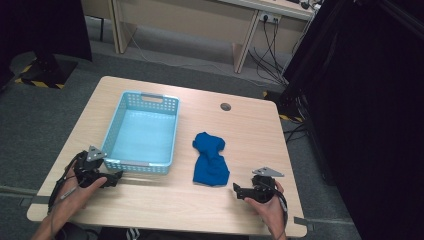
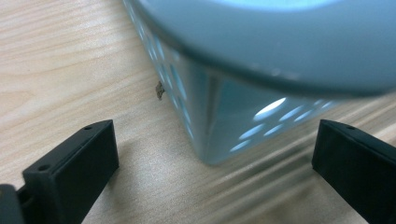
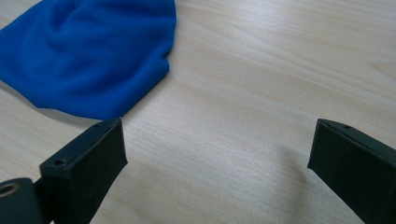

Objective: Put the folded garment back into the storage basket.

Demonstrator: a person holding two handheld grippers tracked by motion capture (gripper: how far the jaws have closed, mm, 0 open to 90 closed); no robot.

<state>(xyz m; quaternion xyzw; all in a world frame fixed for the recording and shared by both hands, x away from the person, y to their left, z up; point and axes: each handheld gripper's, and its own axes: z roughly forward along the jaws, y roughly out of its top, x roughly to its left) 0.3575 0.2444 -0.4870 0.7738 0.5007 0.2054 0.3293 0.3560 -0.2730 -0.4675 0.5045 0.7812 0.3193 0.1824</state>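
Basket (image 1: 142,131), blue cloth (image 1: 210,160), unmarked, unlabelled

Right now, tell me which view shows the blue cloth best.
The high view: the whole blue cloth lies crumpled on the table, right of the basket, apart from it. The right gripper view catches one edge of it, close beyond open jaws. The left gripper view faces the basket's corner instead.
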